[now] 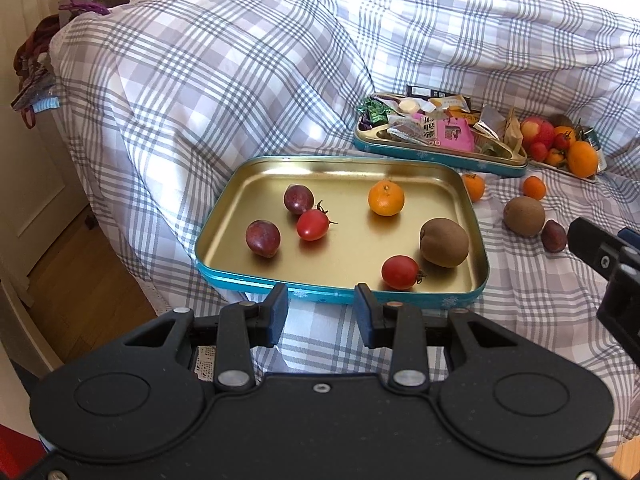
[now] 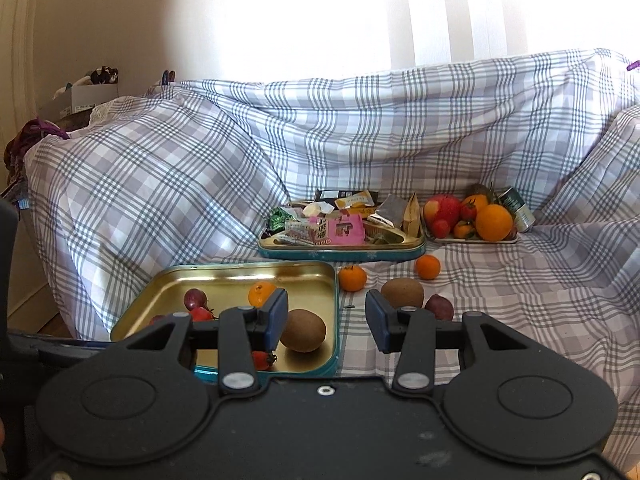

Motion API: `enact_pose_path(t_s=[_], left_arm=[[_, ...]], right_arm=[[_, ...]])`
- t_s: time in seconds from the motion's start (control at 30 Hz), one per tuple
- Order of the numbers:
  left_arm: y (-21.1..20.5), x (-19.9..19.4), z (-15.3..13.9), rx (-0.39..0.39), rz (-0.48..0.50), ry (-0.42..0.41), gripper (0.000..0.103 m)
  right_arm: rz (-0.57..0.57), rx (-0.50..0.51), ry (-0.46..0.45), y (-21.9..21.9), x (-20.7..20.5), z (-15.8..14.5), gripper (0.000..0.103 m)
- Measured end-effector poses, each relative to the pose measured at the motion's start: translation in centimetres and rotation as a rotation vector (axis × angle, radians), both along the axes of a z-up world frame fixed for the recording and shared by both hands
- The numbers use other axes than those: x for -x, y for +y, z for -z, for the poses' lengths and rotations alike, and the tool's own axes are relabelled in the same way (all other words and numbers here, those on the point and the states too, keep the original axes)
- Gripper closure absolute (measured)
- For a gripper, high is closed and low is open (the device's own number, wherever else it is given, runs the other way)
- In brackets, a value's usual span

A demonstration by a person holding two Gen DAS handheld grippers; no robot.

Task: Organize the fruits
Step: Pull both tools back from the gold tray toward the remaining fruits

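A gold tin tray with teal sides lies on the checked sheet. In it are two purple plums, two cherry tomatoes, a mandarin and a kiwi. My left gripper hovers open and empty at the tray's near edge. On the sheet to the right of the tray lie two mandarins, a kiwi and a plum. My right gripper stands open and empty just short of them, over the tray's right side.
A second tin full of wrapped snacks sits behind the tray. To its right is a white plate piled with an apple, an orange and small fruit, with a can beside it. The sheet rises into folds at the back and left; wooden floor lies left.
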State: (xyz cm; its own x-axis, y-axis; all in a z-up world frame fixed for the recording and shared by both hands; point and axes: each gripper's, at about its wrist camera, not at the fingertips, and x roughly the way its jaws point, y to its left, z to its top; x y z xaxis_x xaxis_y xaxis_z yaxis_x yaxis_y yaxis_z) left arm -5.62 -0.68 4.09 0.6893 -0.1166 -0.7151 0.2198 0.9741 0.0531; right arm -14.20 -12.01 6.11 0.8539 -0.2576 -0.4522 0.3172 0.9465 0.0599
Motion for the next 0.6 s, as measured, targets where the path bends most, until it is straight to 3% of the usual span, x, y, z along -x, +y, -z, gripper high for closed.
enact_pose_path(t_s=[0.6], left_arm=[[0.62,0.77,-0.21,0.027,0.012,-0.011,0.058]], right_arm=[[-0.003,0.013,0.011,0.49,0.90,0.42,0.057]])
